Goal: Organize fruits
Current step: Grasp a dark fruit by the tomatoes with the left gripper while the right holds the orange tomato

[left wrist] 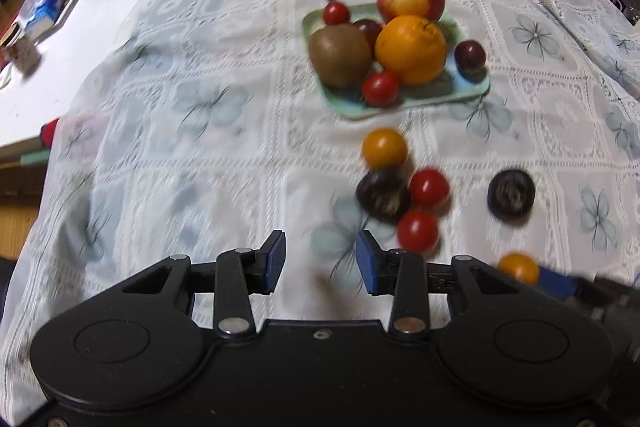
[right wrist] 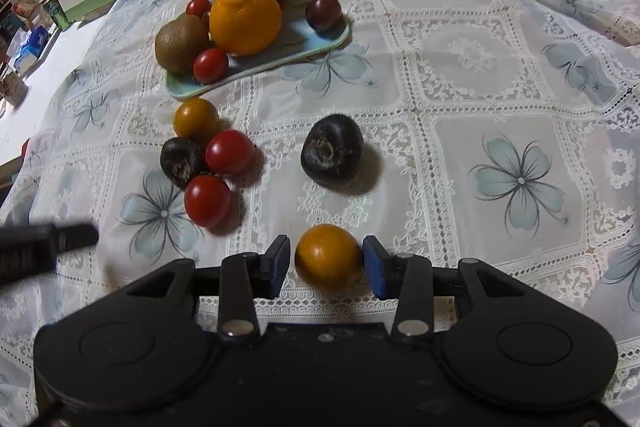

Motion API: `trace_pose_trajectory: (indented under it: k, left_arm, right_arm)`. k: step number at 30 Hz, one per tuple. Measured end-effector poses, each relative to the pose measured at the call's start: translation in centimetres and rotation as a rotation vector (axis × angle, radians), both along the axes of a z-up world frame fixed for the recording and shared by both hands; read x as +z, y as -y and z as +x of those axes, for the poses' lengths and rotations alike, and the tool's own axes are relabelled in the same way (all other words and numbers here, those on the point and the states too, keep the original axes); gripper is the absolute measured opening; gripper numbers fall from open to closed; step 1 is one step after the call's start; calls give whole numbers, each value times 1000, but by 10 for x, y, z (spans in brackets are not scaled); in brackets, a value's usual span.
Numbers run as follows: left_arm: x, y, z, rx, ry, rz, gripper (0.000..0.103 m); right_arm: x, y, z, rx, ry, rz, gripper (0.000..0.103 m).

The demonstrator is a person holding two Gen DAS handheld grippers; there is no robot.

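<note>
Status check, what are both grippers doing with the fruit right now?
Left gripper open, empty. Right gripper open around yellow tomato on the tablecloth, right pad touching. Green tray ahead; loose fruit between.

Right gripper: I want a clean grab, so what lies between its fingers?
In the right wrist view, one yellow-orange tomato sits on the tablecloth between the right gripper pads, with a gap on the left side.

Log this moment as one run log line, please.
left gripper: open, empty | right gripper: open, straddling orange tomato on cloth | tray: partly filled | loose fruit remaining
</note>
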State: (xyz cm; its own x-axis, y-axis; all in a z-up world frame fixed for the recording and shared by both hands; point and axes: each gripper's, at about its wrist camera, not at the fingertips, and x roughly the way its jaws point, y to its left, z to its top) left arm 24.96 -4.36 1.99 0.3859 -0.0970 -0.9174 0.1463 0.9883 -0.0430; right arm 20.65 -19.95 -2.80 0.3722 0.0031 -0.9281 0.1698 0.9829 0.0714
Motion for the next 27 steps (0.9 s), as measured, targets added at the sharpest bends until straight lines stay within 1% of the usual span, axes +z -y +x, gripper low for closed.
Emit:
trace_pose_trajectory:
  k: [4, 8, 12, 15, 16, 20, 27]
  left_arm:
    - [-6, 15, 22, -18, 1, -1, 48]
    - [-13, 27, 38, -32, -1, -21, 48]
    - [-20, 38, 51, -45, -8, -22, 48]
    - [-27, 43, 59, -47, -16, -8, 48]
    - [-29, 45, 60, -56, -18, -5, 51]
    - [-35, 51, 63, -82, -23, -18, 52]
    - [-50, 60, 65, -105, -30, 54, 52]
  right_arm:
    - [-9, 4, 2, -13, -14, 22, 43]
    - [-10, 4, 0, -5, -3, 26, 43]
    - [-10, 5, -1, 7, 3, 33, 43]
    - [-10, 4, -3, 11, 10, 31, 43]
    - [-10, 4, -3, 11, 14, 30, 43]
    - [-11, 3, -5, 16, 29, 25, 43]
    - [-12, 0, -11, 24, 52, 16, 44]
